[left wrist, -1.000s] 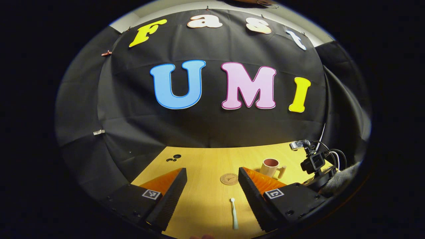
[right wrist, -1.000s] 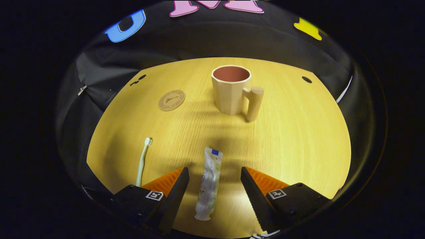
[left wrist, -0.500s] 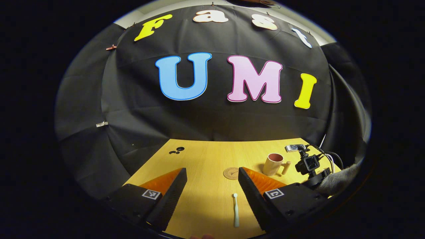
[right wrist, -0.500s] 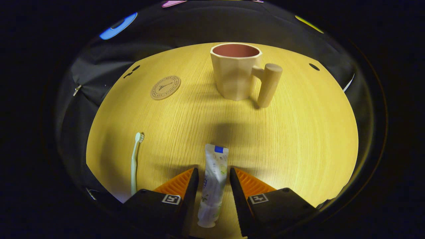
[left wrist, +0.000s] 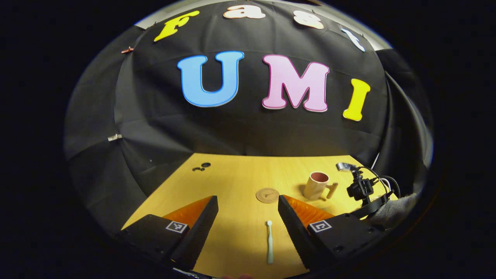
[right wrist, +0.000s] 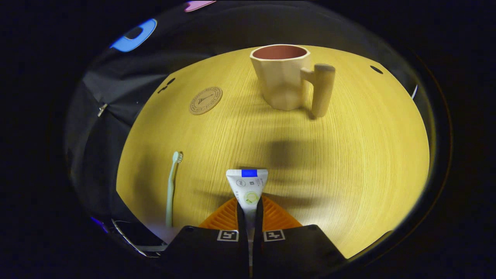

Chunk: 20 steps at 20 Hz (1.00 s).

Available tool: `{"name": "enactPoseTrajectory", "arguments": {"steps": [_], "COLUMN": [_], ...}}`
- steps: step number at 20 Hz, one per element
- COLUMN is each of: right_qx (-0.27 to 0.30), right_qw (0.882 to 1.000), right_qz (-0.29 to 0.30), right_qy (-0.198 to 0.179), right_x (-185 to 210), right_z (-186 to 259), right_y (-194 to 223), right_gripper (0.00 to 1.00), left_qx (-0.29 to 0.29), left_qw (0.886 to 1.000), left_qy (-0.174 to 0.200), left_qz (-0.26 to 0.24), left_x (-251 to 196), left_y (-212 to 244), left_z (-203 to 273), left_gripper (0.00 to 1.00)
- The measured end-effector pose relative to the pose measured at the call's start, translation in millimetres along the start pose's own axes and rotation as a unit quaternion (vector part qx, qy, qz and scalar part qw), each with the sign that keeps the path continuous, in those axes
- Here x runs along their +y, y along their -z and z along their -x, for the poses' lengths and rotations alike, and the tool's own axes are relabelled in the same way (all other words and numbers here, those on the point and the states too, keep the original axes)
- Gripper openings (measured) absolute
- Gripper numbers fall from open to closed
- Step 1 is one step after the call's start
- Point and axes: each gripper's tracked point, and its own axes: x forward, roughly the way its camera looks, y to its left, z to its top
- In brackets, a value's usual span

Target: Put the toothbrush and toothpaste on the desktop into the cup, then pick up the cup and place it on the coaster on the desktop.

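Here we had the right gripper (right wrist: 250, 217) fingers clamped on the toothpaste (right wrist: 248, 188), while the toothbrush (left wrist: 269, 242) lay between the left gripper (left wrist: 248, 228) fingers, spread wide.

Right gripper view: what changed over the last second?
The right gripper closed from wide open onto the toothpaste, now clamped between both fingers. The left gripper stayed open above the toothbrush. Cup and coaster unmoved.

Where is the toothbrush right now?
In the right gripper view the toothbrush lies flat on the table, left of the toothpaste and nearer than the coaster. In the left gripper view it lies between the open left tongs.
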Motion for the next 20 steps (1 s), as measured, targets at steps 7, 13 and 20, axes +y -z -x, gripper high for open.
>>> {"name": "enactPoseTrajectory", "arguments": {"steps": [7, 13, 20], "right_qx": [-0.118, -0.143, -0.151], "right_qw": [0.993, 0.989, 0.989], "right_qz": [0.014, 0.003, -0.008], "right_qy": [-0.026, -0.025, -0.01], "right_x": [-7.9, -25.2, -65.3], "right_z": [78.8, 118.0, 132.0], "right_y": [-42.0, -53.8, -61.6], "right_gripper": [0.08, 0.08, 0.08], "left_qx": [0.123, 0.196, 0.26], "left_qw": [0.991, 0.978, 0.96], "left_qy": [0.048, 0.056, 0.043], "left_qz": [0.028, -0.036, -0.089], "left_x": [-38.3, -47.9, -50.7], "left_y": [86.4, 145.5, 188.5], "left_z": [-43.0, -78.0, -98.9], "left_gripper": [0.96, 0.98, 0.94]}}
